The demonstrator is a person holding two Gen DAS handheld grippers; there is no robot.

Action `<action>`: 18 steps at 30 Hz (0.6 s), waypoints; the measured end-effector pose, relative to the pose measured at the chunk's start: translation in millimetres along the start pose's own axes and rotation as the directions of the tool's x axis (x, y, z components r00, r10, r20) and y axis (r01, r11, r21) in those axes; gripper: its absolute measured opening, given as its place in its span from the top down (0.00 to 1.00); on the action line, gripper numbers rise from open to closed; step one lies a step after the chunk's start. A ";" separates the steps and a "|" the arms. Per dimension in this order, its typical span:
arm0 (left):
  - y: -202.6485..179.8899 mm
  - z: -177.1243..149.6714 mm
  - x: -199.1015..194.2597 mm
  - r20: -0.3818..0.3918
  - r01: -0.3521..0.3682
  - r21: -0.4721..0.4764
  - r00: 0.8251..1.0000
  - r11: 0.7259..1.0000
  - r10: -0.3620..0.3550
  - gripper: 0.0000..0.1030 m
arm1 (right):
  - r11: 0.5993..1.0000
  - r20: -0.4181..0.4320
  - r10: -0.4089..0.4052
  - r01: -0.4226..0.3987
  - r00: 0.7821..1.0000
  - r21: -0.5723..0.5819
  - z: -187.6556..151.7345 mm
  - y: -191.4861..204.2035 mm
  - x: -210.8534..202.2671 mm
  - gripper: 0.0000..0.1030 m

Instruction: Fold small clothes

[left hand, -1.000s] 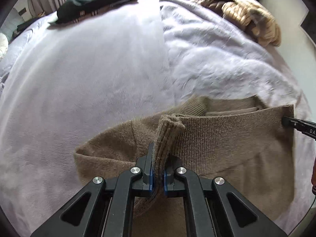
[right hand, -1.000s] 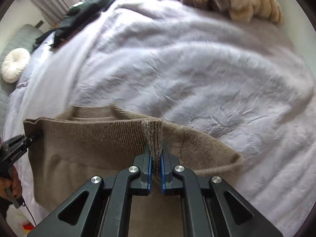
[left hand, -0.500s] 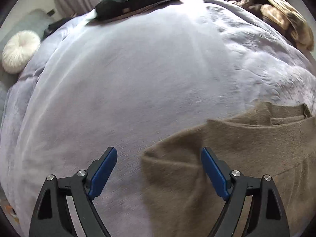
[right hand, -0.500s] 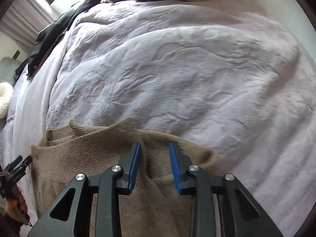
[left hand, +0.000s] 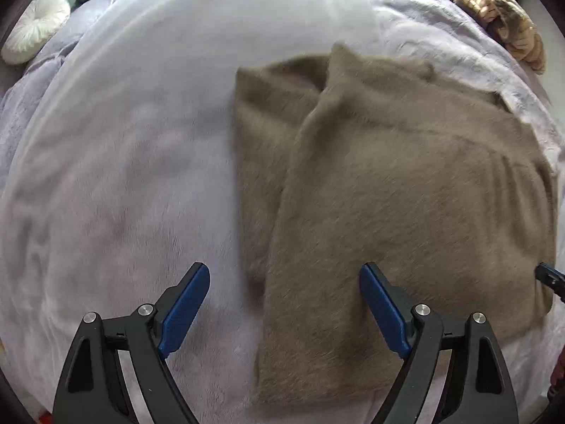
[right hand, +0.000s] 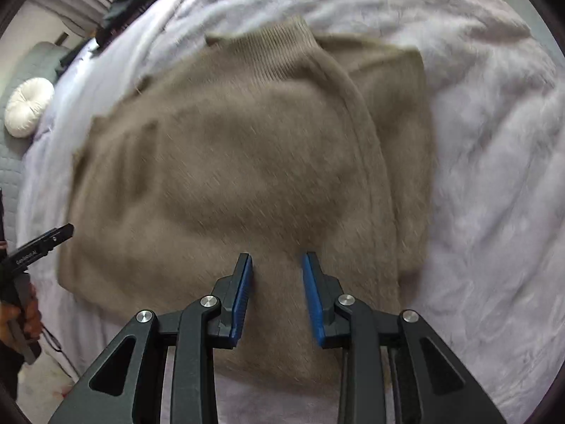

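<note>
Right up close in the left wrist view, the left gripper [left hand: 282, 307] is hanging over the bed with its blue fingers [left hand: 185, 305] spread wide apart, nothing between them except the sweater's near edge lying loose underneath. Over in the right wrist view, the right gripper [right hand: 277, 295] is pointing down at the same garment, its fingers [right hand: 243, 296] standing a bit apart and having just been opening, gripping nothing; the knit is just lying flat below the gap.

That brown sweater [left hand: 388, 194] is lying folded on the lilac bedspread [left hand: 123, 141], one sleeve doubled over the body, and its ribbed collar [right hand: 279, 53] is pointing away toward the far side. Everything is looking a bit motion-blurred, honestly.

Off to the side, a white round cushion [right hand: 28, 109] is sitting beyond the bed edge. Farther back, dark clothes [right hand: 141, 0] are piling up at one far corner, and a tan patterned heap [left hand: 501, 14] is sitting at the other.
</note>
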State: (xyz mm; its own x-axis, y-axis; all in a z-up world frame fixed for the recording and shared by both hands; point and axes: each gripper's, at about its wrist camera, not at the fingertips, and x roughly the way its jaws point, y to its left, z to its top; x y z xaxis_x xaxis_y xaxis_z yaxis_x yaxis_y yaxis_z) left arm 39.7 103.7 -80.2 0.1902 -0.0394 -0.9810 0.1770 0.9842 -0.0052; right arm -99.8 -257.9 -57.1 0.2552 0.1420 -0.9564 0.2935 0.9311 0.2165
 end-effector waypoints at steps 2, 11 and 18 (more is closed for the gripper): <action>13.1 -7.6 -0.6 -0.012 0.007 -0.029 1.000 1.000 -0.007 0.15 | 1.000 0.015 -0.005 0.004 1.000 0.019 -6.3 -7.7 -6.3 0.70; 60.4 -48.0 -16.3 -0.078 0.260 -0.262 0.954 0.929 -0.289 0.15 | 0.888 0.081 0.250 -0.262 0.965 0.378 -65.2 -69.4 -44.4 0.31; 43.3 -66.7 9.7 -0.015 0.427 -0.485 0.869 0.763 -0.495 0.15 | 0.616 0.268 0.409 -0.481 0.872 0.623 -101.3 -90.0 -11.9 0.30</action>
State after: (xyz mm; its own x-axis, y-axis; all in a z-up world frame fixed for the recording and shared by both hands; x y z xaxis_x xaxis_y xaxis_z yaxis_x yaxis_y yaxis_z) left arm -15.2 157.4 -102.9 0.0629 -0.5189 -0.8525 -0.2521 0.8183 -0.5166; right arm -222.6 -309.4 -85.1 0.5899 0.4147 -0.6929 0.6324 0.2963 0.7158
